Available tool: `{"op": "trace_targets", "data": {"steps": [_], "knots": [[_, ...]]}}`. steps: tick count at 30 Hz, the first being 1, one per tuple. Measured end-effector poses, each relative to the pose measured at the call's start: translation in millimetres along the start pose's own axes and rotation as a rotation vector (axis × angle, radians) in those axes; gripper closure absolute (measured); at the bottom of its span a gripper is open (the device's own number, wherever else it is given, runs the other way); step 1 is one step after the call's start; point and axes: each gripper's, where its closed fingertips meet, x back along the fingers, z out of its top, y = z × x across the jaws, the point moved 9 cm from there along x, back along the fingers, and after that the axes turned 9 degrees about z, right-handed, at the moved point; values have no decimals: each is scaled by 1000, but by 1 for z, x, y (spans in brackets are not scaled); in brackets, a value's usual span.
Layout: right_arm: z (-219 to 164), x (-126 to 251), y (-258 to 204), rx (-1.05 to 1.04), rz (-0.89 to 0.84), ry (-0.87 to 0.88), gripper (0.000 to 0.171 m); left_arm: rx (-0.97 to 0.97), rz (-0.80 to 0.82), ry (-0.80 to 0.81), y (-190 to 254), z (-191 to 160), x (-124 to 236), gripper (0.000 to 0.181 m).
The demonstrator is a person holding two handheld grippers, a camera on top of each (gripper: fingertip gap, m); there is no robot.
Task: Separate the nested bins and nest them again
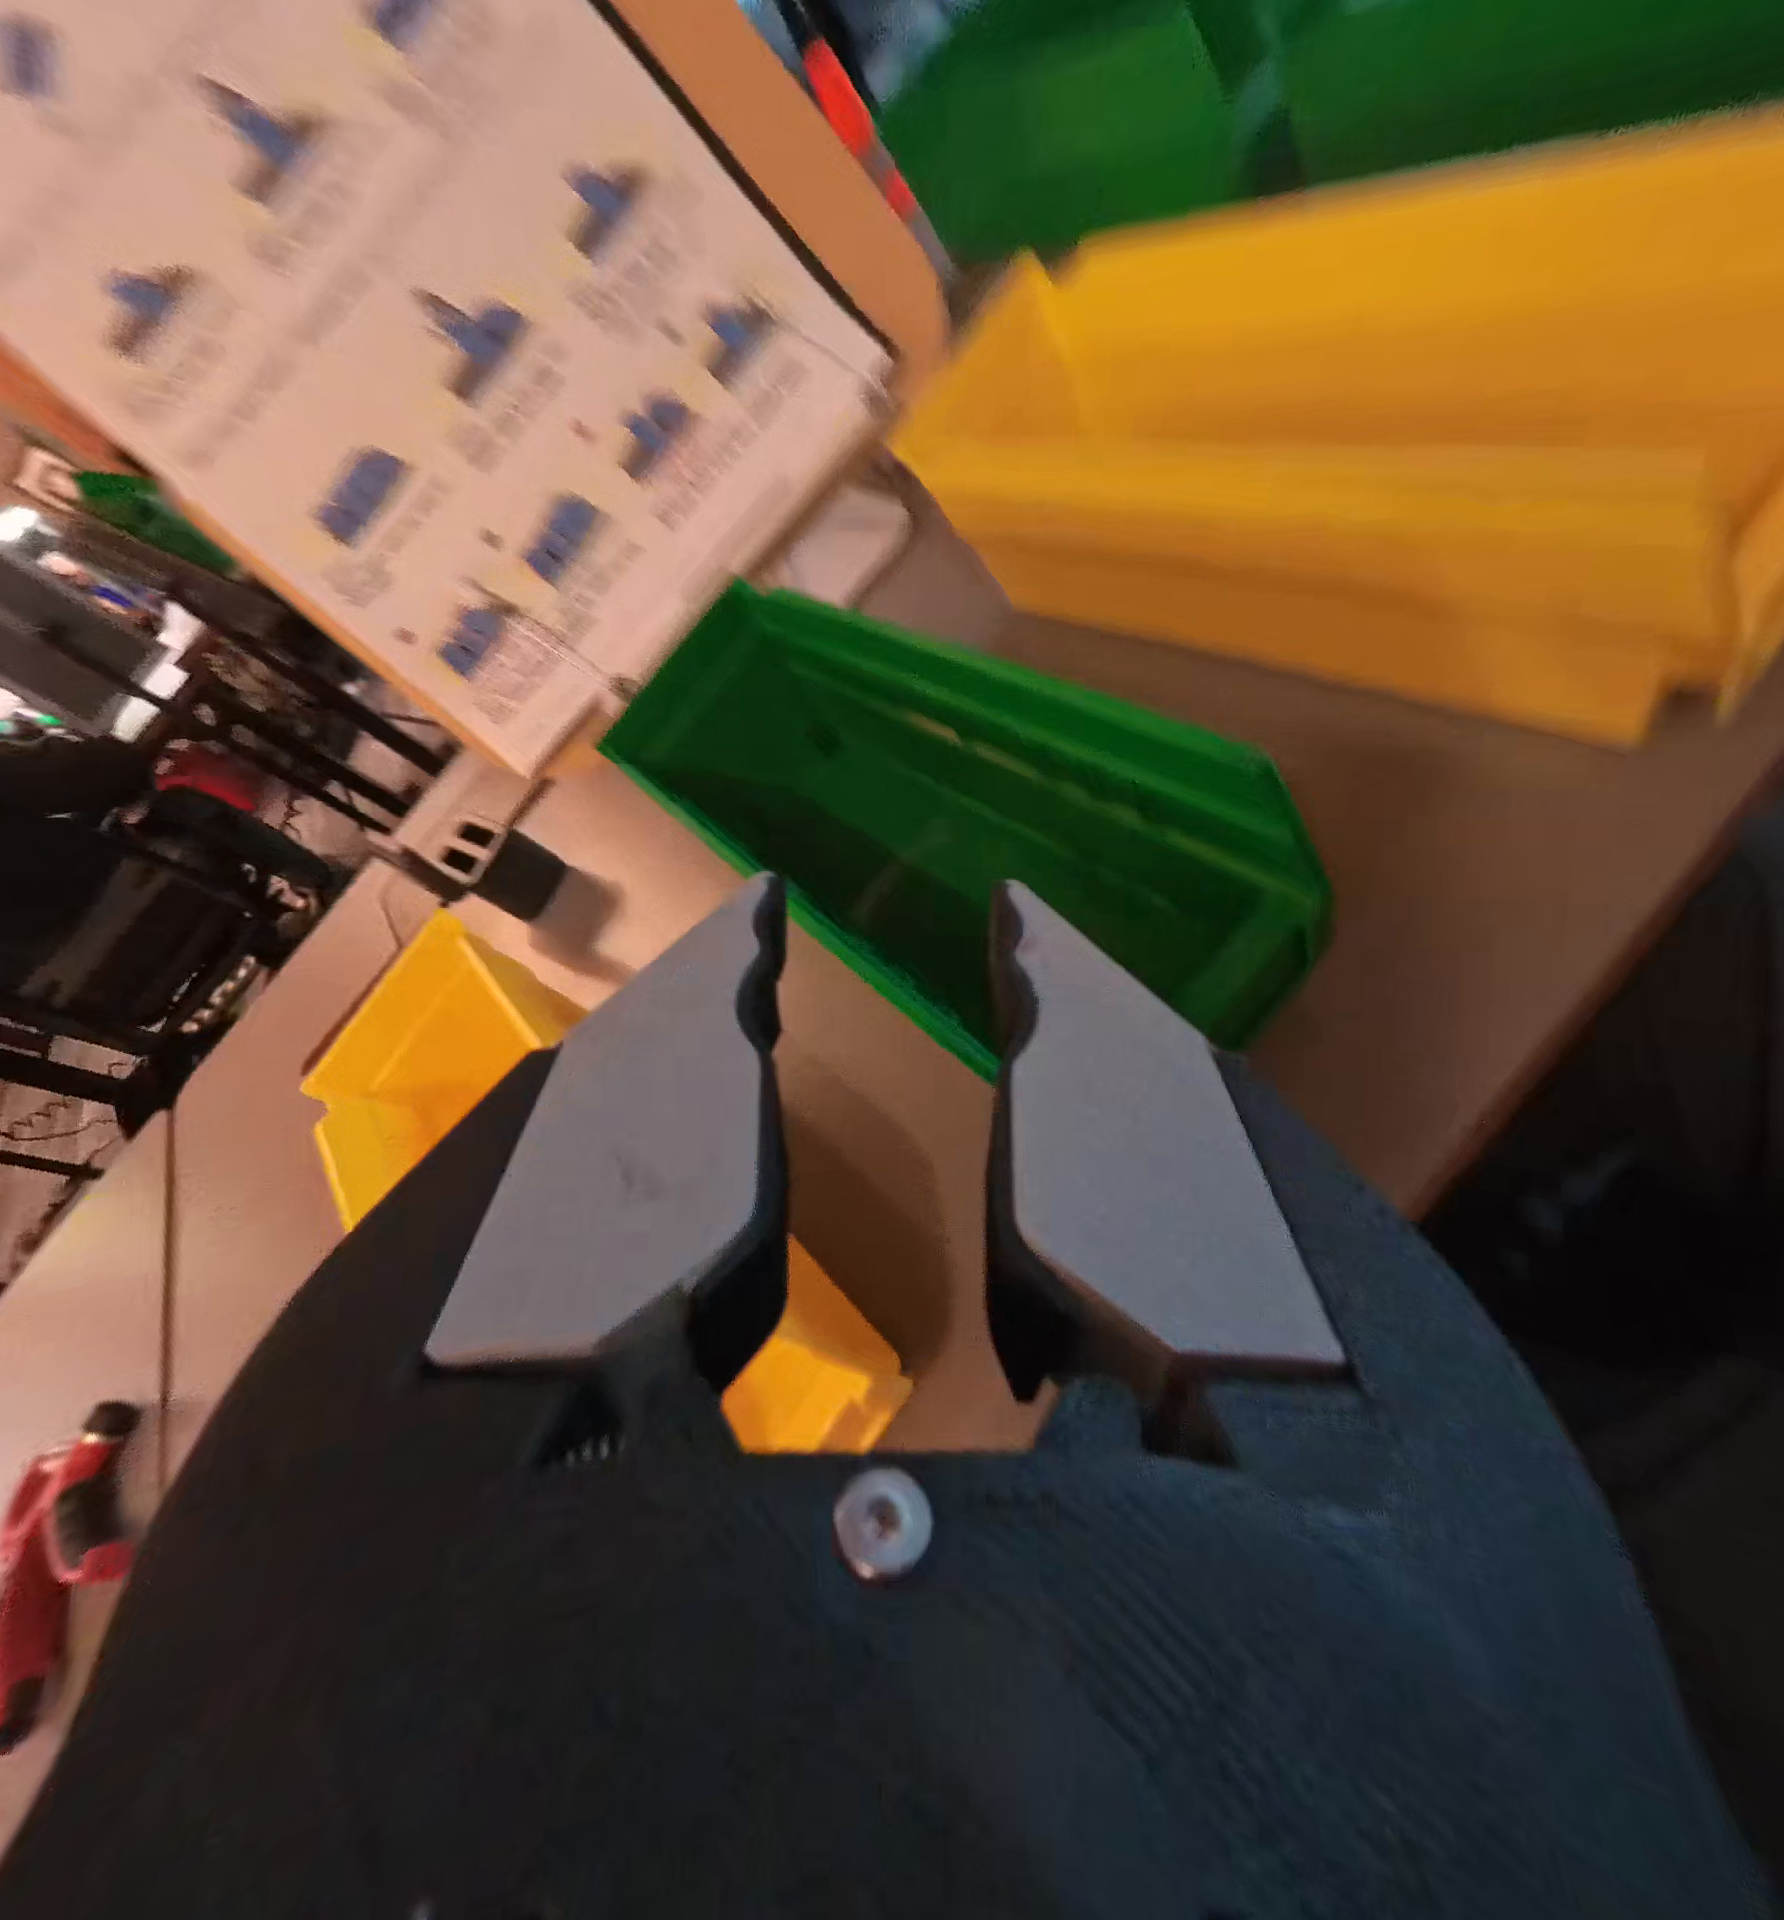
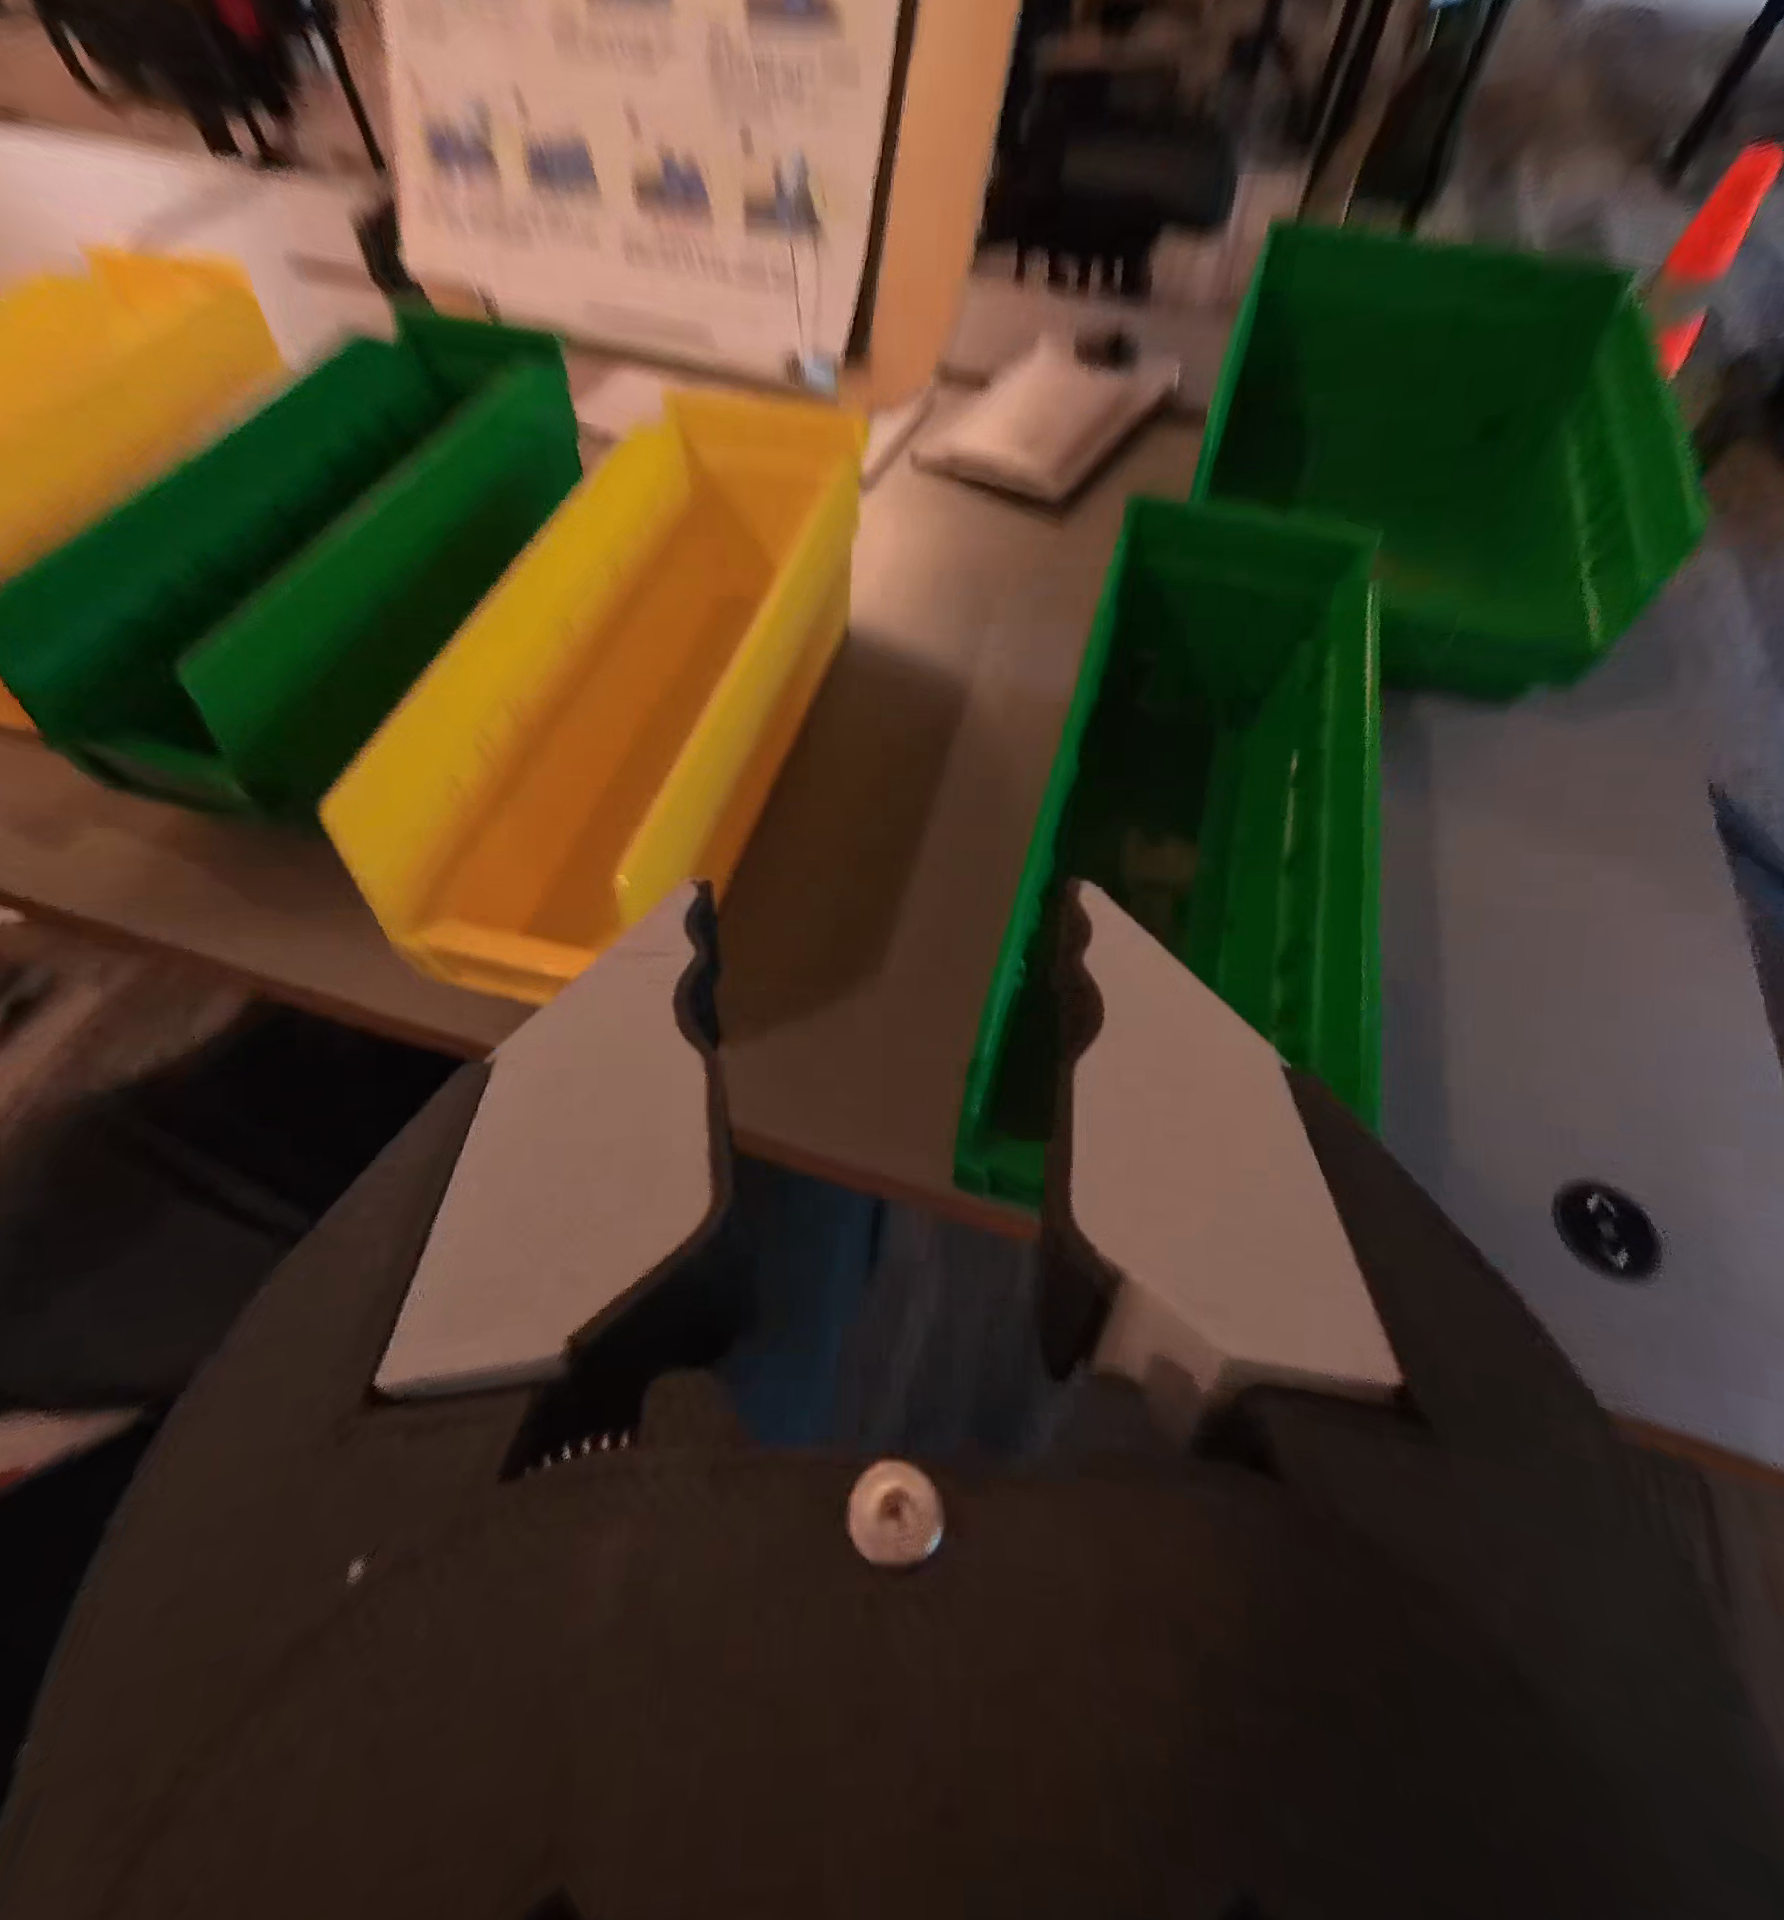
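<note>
Leaning behind green bin [image 2: 1220,790], a printed board [image 2: 649,156] (writing blurred, unreadable).

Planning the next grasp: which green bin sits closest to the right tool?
The narrow green bin at the table's near edge, beside the right tool; the other green bins sit farther back.

Left gripper [image 1: 888,935], black ribbed printed body, two grey flat-faced fingers [image 1: 628,1174] with black wavy inner pads, silver screw [image 1: 883,1524] at centre, right gripper [image 2: 888,935] identical, silver screw [image 2: 895,1510], toothed black rack beneath left finger
</note>
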Motion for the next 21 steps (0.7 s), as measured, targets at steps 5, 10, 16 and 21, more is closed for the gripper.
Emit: {"op": "trace_targets", "data": {"steps": [5, 10, 16, 21], "knots": [[8, 3, -4, -17, 10, 100, 87, 252, 261, 283, -42, 14, 30, 162], [4, 6, 5, -89, -52, 104, 87, 329, 336, 330, -55, 13, 40, 161], [8, 1, 0, -87, -13, 146, 88, 455, 263, 312, -52, 13, 30, 170], [6, 6, -6, -58, -16, 175, 87, 495, 243, 304, -51, 24, 23, 170]]}}
